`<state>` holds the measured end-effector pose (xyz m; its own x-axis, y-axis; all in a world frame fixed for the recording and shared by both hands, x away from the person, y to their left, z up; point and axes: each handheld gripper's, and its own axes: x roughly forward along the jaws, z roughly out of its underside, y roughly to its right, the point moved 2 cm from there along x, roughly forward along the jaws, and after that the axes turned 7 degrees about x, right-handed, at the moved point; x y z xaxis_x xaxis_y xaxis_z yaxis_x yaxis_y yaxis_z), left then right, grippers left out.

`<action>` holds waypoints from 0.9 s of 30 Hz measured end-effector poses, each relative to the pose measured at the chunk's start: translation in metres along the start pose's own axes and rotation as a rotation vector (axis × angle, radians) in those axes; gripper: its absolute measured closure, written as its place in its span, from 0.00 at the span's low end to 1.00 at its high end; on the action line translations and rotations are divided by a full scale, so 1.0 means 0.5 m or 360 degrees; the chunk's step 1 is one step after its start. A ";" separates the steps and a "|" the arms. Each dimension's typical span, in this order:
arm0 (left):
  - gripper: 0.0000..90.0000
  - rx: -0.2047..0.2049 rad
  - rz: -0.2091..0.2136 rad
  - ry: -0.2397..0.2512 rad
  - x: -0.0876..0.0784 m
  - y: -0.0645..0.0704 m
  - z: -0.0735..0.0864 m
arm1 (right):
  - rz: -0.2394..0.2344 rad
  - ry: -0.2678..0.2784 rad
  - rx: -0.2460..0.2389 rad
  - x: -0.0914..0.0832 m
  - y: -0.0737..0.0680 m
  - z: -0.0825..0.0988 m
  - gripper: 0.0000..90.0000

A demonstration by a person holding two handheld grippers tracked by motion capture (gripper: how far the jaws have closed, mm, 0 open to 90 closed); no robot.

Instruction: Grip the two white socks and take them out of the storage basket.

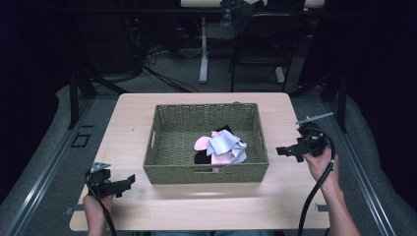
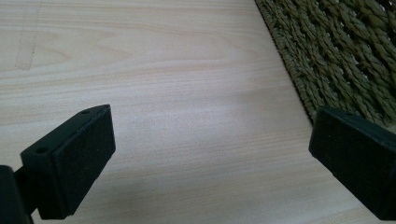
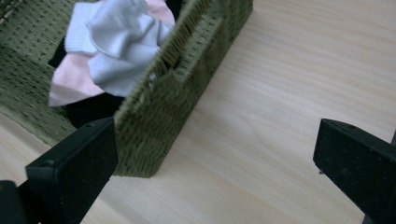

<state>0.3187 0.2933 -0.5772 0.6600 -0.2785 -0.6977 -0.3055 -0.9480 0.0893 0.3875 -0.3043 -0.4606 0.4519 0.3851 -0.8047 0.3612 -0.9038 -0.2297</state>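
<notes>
Basket [image 1: 162,167]: woven, olive, mid-tabletop [image 1: 128,211], long axis running side to side. Contents: heap of socks [image 1: 221,146], white, pink and black, toward its right end. Right gripper [image 1: 290,151]: wide, empty, just beside that end, likely nearer the heap. Left gripper [image 1: 120,185]: wide, empty, off the basket's front-left corner.
</notes>
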 end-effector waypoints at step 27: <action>0.01 0.0002 0.0012 0.0007 -0.001 0.000 -0.001 | -0.0121 -0.0103 -0.0255 0.048 -0.144 -0.149 0.03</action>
<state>0.3186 0.2932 -0.5764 0.6609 -0.2864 -0.6937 -0.3113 -0.9457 0.0939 0.4330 -0.2163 -0.4224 0.3670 0.4337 -0.8229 0.5201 -0.8291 -0.2050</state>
